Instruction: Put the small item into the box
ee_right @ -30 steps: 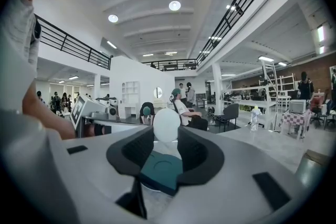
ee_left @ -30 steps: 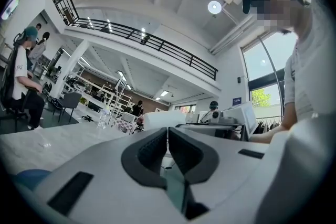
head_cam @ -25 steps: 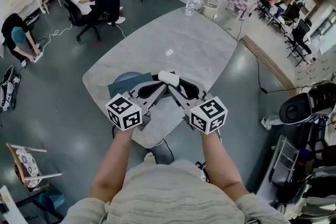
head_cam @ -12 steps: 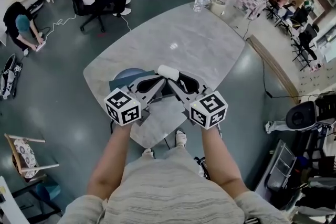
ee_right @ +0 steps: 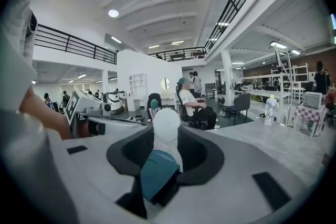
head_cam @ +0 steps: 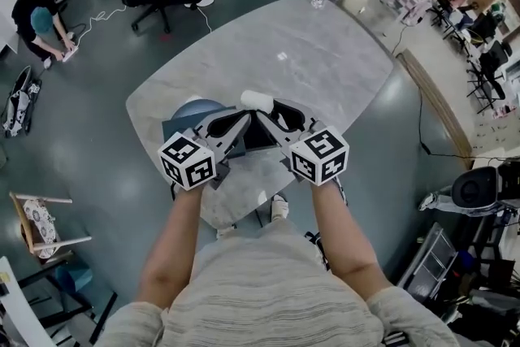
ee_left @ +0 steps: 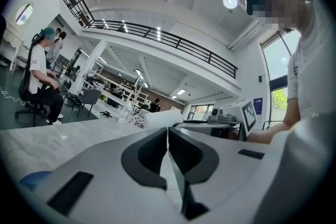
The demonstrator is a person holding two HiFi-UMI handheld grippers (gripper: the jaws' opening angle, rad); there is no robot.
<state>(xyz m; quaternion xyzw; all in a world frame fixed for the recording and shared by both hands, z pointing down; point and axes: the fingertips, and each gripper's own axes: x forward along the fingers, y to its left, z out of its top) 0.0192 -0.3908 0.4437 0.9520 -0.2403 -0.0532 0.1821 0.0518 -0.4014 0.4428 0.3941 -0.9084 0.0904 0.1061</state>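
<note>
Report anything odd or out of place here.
Nothing stands out: the right gripper holds the white item between its jaws near the teal box, and the left gripper is shut, empty.

— The table (head_cam: pixel 309 61): polished grey stone by the look of it, glossy, a lamp glinting off it.
— Over the table's near edge, the left gripper (ee_left: pixel 168 136) and right gripper (ee_right: pixel 166 131)?
— Pale matt plastic shells, dark matt pads (ee_right: pixel 131 155).
— The small item (head_cam: pixel 257 100) there?
— Smooth, white, no shine. The box (head_cam: pixel 175 134) by that edge is matt teal.
— The floor (head_cam: pixel 81 166) round the table?
— Dark and shiny.
</note>
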